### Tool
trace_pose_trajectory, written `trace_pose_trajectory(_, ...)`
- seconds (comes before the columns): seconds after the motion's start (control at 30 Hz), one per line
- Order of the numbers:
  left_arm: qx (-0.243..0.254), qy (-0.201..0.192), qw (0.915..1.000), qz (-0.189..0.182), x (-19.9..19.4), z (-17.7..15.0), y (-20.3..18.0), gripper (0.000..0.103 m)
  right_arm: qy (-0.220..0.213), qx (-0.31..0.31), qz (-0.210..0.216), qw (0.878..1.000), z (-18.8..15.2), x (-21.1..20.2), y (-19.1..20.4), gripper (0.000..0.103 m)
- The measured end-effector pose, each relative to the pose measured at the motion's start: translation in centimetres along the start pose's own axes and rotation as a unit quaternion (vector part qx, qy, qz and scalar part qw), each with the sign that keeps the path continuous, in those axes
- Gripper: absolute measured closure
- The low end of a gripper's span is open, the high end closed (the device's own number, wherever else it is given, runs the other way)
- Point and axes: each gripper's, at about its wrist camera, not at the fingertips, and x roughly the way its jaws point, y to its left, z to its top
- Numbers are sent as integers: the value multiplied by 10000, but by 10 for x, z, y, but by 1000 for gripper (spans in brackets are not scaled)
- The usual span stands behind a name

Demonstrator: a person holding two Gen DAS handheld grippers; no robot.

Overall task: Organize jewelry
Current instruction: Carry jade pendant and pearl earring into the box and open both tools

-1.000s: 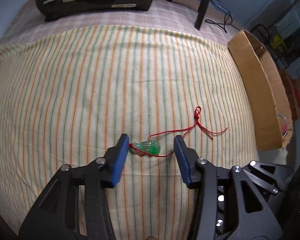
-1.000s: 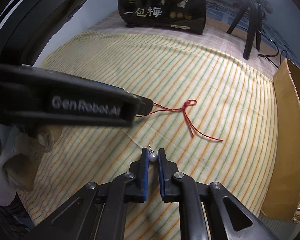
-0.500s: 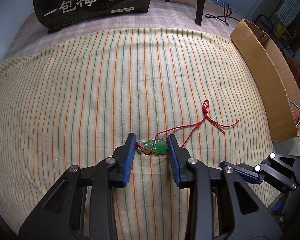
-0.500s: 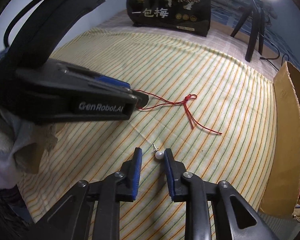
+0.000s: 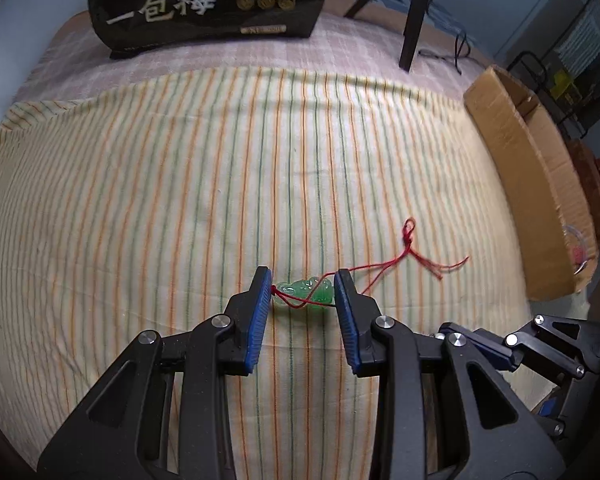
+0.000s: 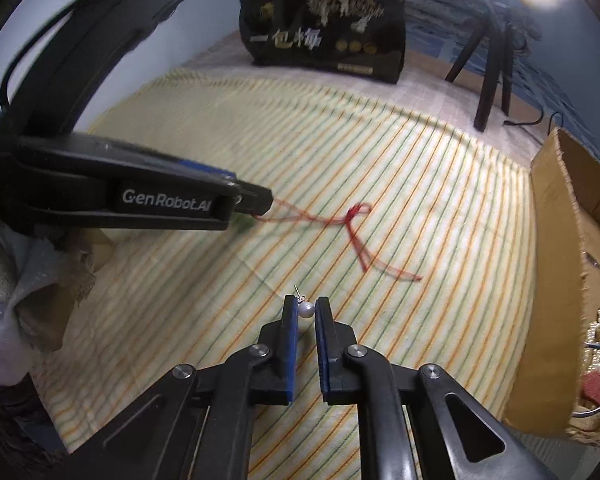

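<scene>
The left gripper point(image 5: 303, 289) pinches a green jade pendant point(image 5: 305, 289) between both pads, its red cord point(image 5: 410, 254) trailing rightward over the striped cloth point(image 5: 180, 200). The right gripper point(image 6: 307, 312) nips a pearl earring point(image 6: 305, 309), near a cardboard box point(image 6: 560, 260).

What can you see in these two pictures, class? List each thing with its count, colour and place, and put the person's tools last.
pendant: one, green, on a red cord, between the left tool's fingers
pearl earring: one, white, between the right tool's fingers
cloth: one, cream with orange and green stripes, covering the surface
bag: one, black with pale writing, at the far edge
cardboard box: one, brown, on the right, open on top
tripod: one, black, far right
left hand-held gripper: one, black with blue pads, closed on the pendant
right hand-held gripper: one, black with blue pads, closed on the pearl earring
</scene>
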Motion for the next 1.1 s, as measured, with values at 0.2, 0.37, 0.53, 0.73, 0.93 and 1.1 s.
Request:
trace_pose_trajectory(0.2,-313,-282,9981,-453,-33,14,3,71,-454,373,-4,9983,10,-37,-22,97)
trace_pose_trajectory(0.37,-377,-536,9947,-787,-61,24,-7,71,-754,653,-46,9950,16,-63,-42,97)
trace_pose_trajectory(0.53,-256,-749,9913,-1050,-85,30,-26,71,-963,925,-123,9910,19,-82,-64,97)
trace_pose_trajectory(0.73,-12,-958,9871,-1280,-99,44,-61,71,-1175,1271,-305,9844,20,-102,-102,97)
trace_pose_trajectory(0.93,248,-994,9845,-1420,-100,61,-96,71,-1275,1526,-467,9789,17,-118,-140,97)
trace_pose_trajectory(1.1,452,-1018,9824,-1498,-100,75,-123,71,-1293,1662,-651,9754,17,-121,-171,97)
